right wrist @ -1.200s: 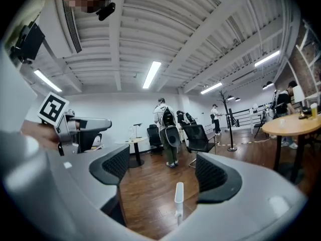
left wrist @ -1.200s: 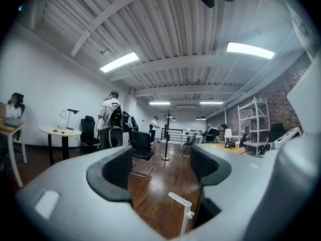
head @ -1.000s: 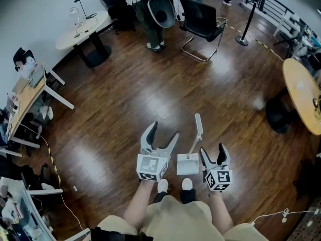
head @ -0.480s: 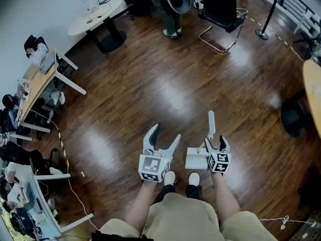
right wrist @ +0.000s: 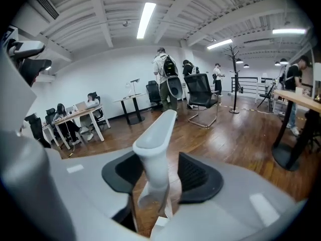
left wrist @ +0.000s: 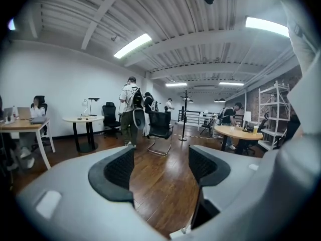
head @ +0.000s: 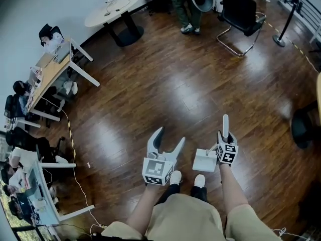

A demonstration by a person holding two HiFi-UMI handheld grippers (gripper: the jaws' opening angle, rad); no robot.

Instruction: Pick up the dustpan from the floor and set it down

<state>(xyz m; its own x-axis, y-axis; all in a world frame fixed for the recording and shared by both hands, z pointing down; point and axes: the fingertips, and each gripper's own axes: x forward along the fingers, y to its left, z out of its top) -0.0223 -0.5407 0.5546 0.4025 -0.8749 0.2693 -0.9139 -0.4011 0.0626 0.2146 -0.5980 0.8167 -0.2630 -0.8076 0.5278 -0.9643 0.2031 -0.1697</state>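
head view: right gripper (head: 225, 136) has dropped, jaws closing around the dustpan (head: 204, 160).

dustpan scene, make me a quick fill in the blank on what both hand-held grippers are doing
1. The ___ of the dustpan stands between the jaws of the right hand-held gripper, which have just been closing.
2. The left hand-held gripper has ___ between its open jaws.
3. The dustpan's tray rests on the wooden ___ by the person's shoes.
Missing words: handle; nothing; floor.
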